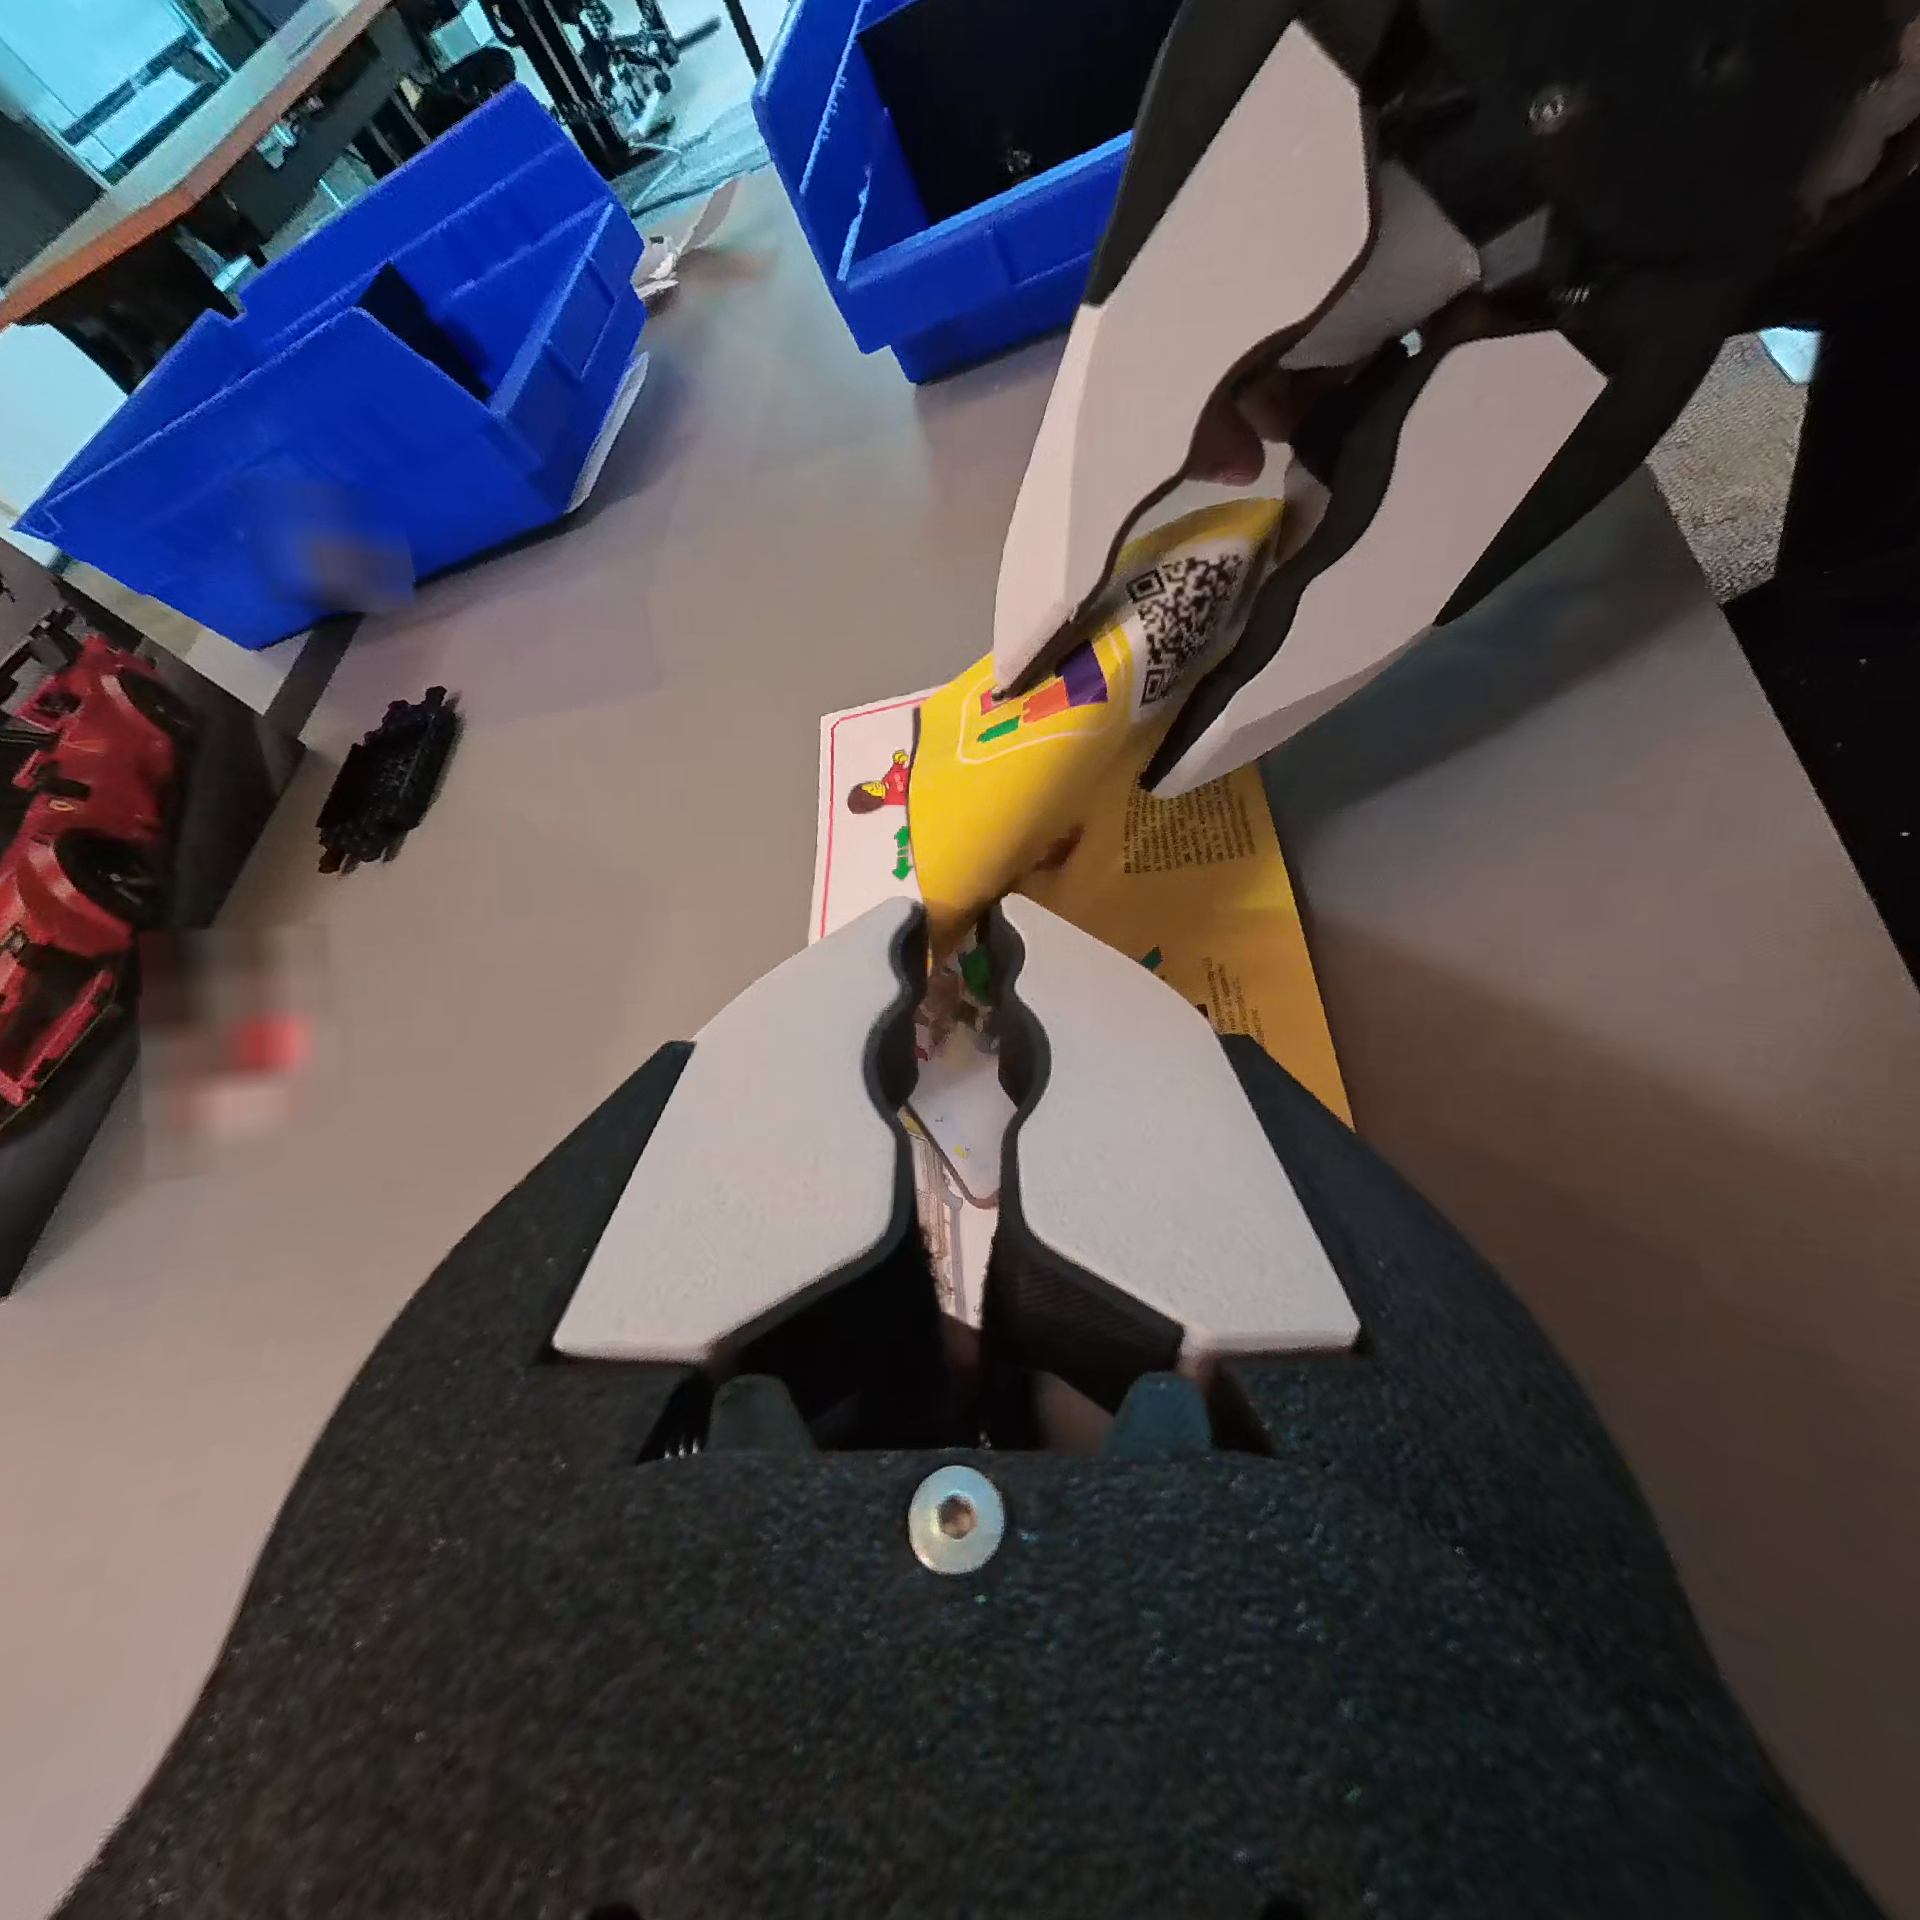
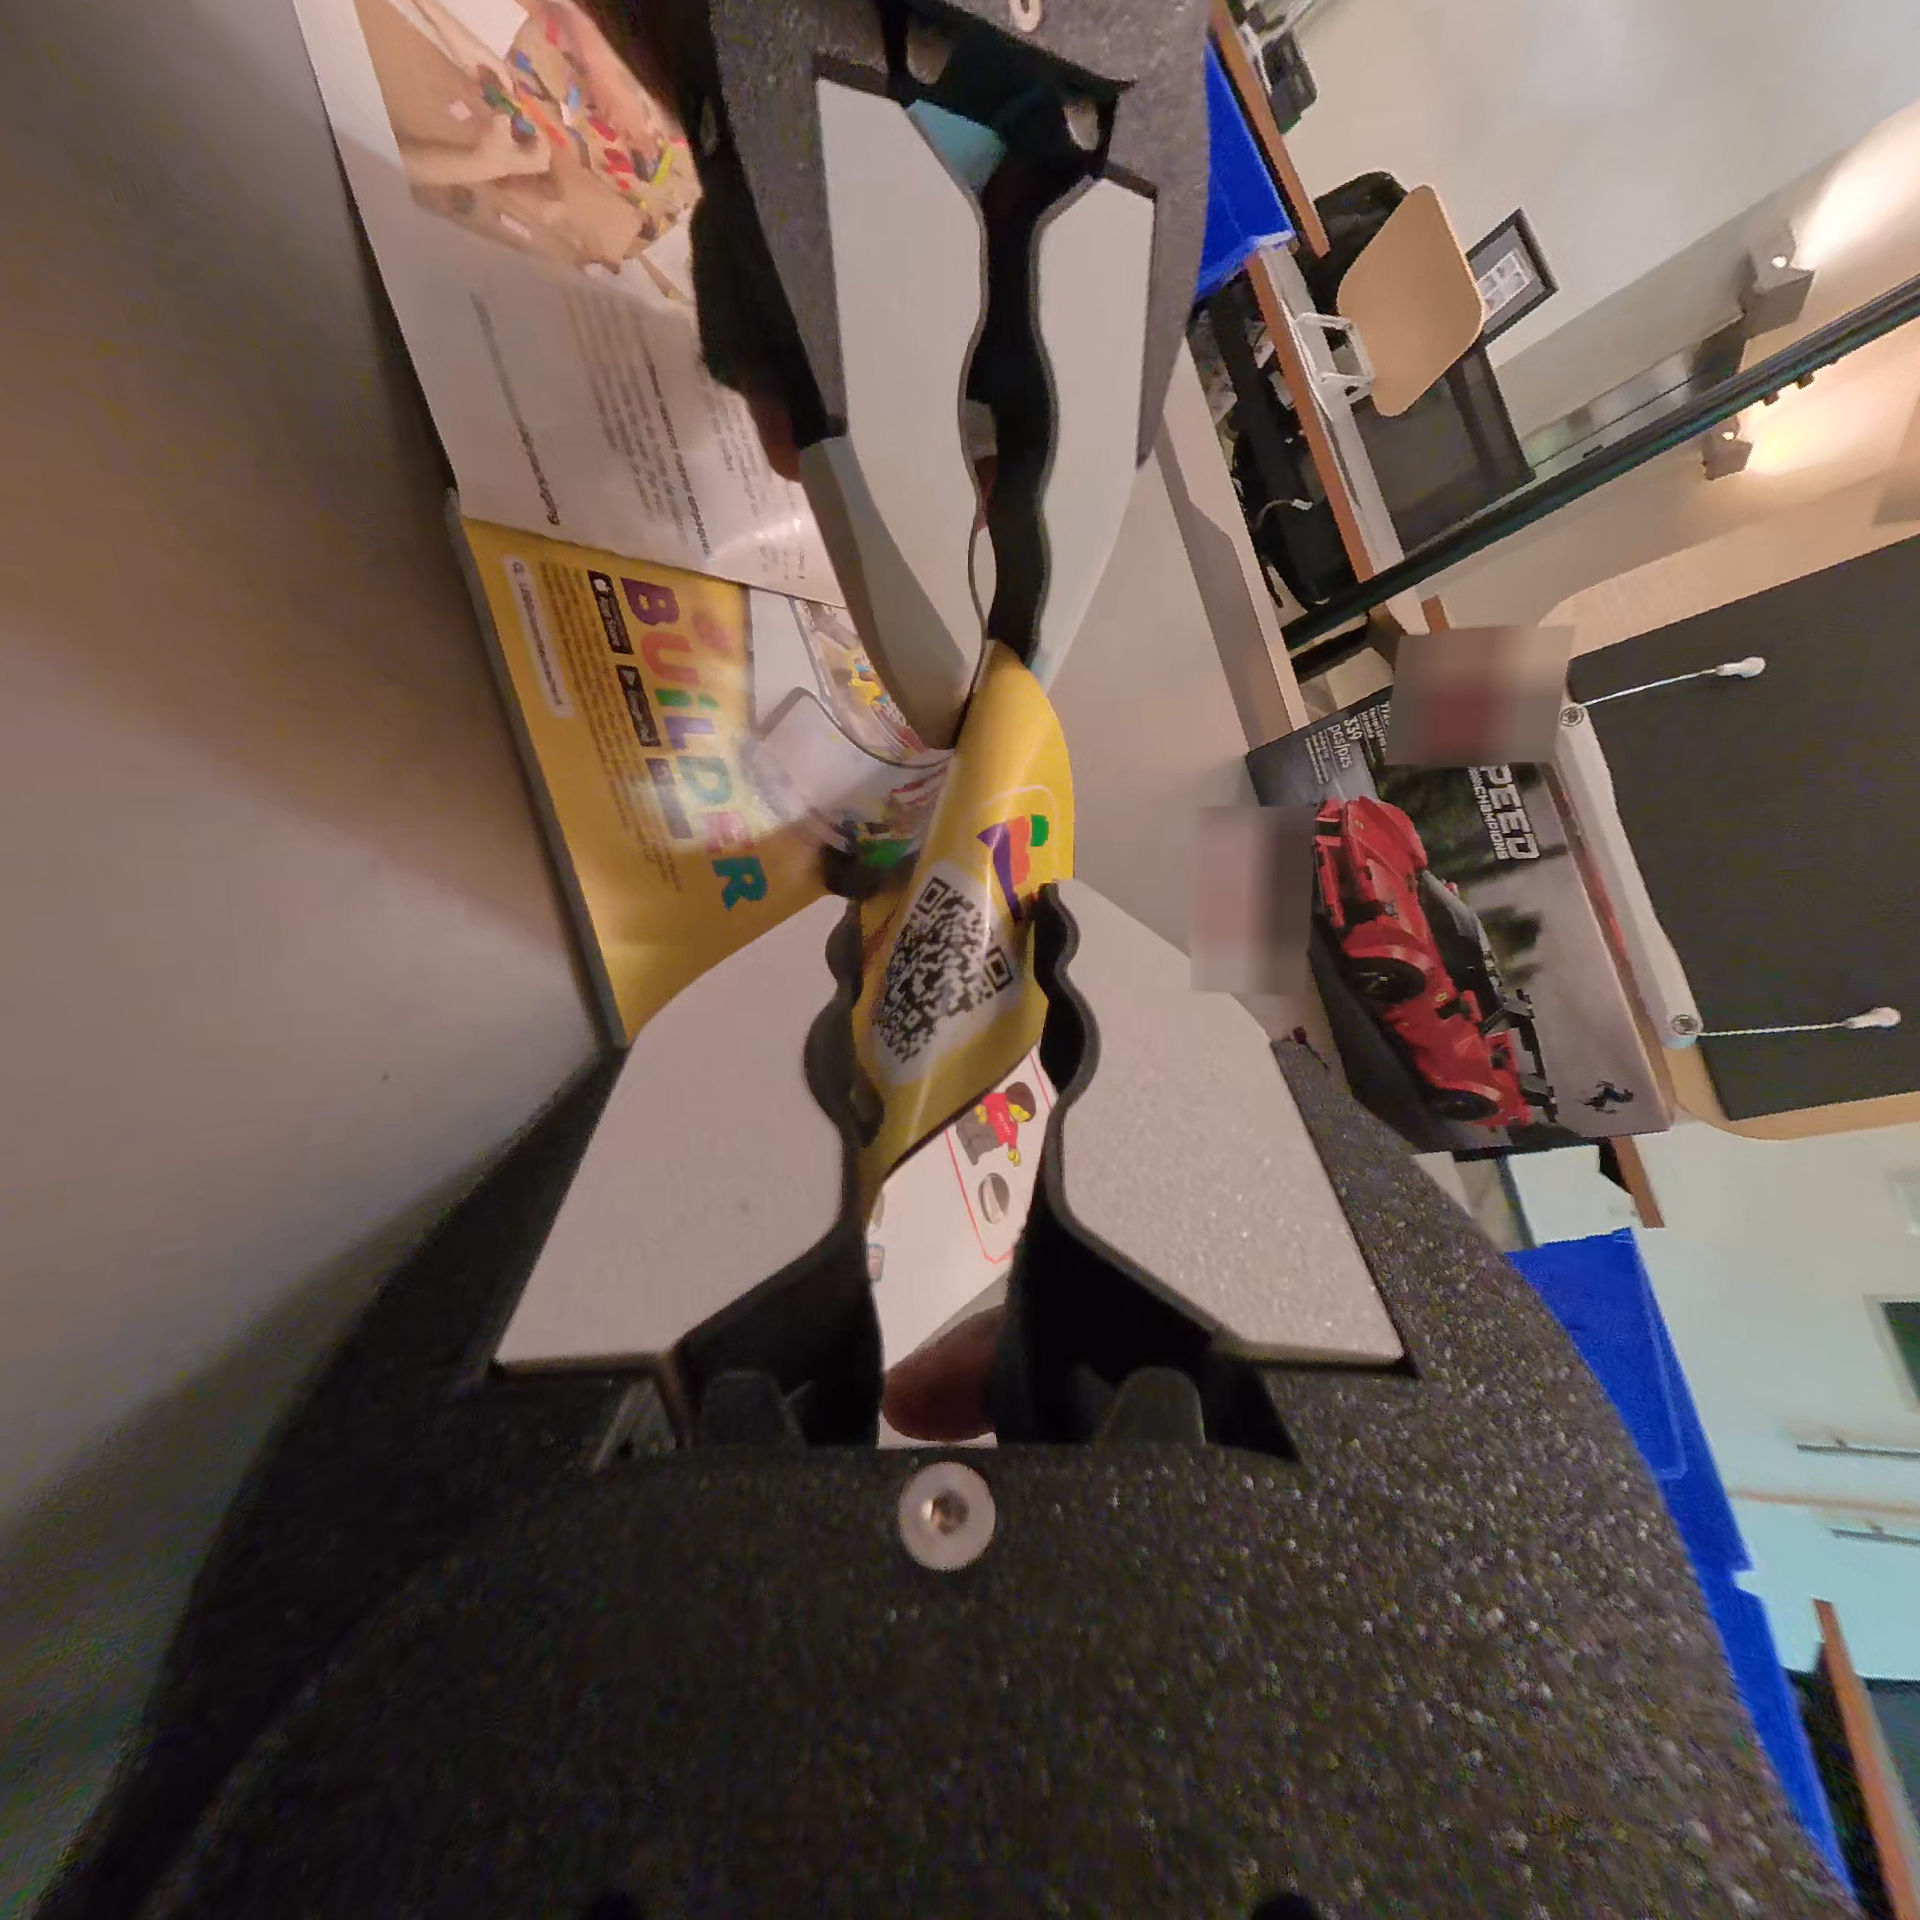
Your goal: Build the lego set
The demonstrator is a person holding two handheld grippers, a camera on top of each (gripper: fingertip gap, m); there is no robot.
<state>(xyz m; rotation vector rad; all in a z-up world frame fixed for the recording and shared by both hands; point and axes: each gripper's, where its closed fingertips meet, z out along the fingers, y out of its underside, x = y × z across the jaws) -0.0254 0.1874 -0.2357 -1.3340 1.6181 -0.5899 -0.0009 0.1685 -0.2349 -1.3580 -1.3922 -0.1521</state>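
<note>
Left gripper (image 1: pixel 961 935): clenched on the near corner of a lifted yellow page (image 1: pixel 997 821), pads pressing on it.
Right gripper (image 2: pixel 945 966): clamped on the far end of the same page, the part bearing a square code patch, which bows between its fingers.
Booklet (image 1: pixel 1226 914): lies open on the grey table (image 1: pixel 623 644), under both grippers.
Surroundings: two blue bins (image 1: pixel 416 416) well beyond; a small black brick assembly (image 1: pixel 390 779) to the left; a box picturing a red car (image 2: pixel 1455 956) at the table's edge.

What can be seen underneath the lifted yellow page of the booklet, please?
Beneath the yellow page, a white page shows a small drawn figure and green arrows; the remainder is covered by the page and the left gripper.
</note>
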